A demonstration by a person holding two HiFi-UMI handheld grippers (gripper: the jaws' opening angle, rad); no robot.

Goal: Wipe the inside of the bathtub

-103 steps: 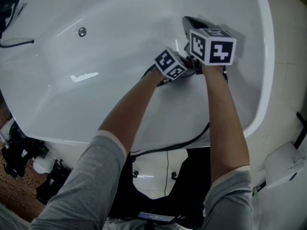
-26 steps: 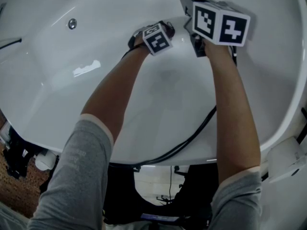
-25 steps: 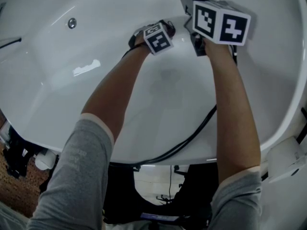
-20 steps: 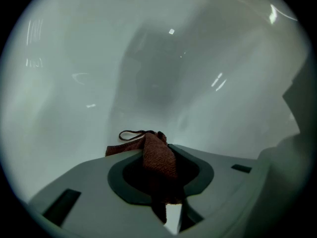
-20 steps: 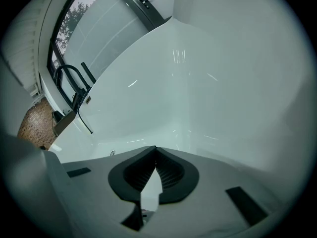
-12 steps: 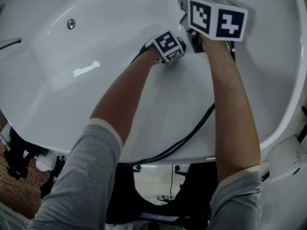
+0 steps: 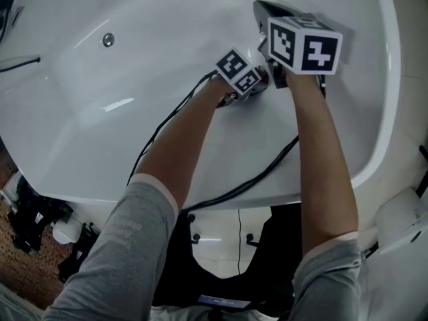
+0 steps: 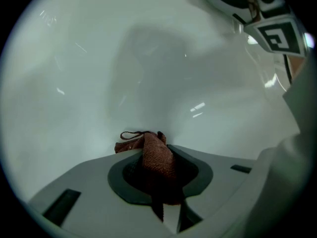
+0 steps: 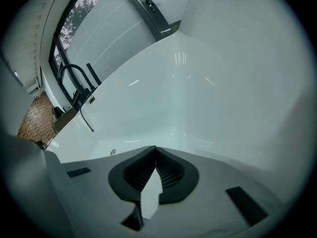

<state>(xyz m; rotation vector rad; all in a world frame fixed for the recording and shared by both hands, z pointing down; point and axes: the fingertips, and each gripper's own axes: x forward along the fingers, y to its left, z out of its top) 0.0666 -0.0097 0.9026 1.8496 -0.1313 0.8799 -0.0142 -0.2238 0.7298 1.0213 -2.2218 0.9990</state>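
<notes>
While both arms (image 7: pixel 180 139) stretch into bathtub (image 7: pixel 100 119), left tool (image 8: pixel 148 144) pinches brown cloth (image 8: pixel 157 163), right tool (image 9: pixel 155 150) closed empty

In the bathtub (image 7: pixel 167 19), the left gripper (image 8: pixel 151 147), with a cloth (image 8: pixel 159 163) between its jaws, sits just beside the right gripper (image 9: pixel 156 150) at its 8 o'clock, and a knob (image 7: pixel 108 40) lies well apart at 9 o'clock.

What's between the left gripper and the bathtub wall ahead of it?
A reddish-brown cloth, clamped in the left gripper, pokes toward the bathtub wall; left gripper view shows it.
</notes>
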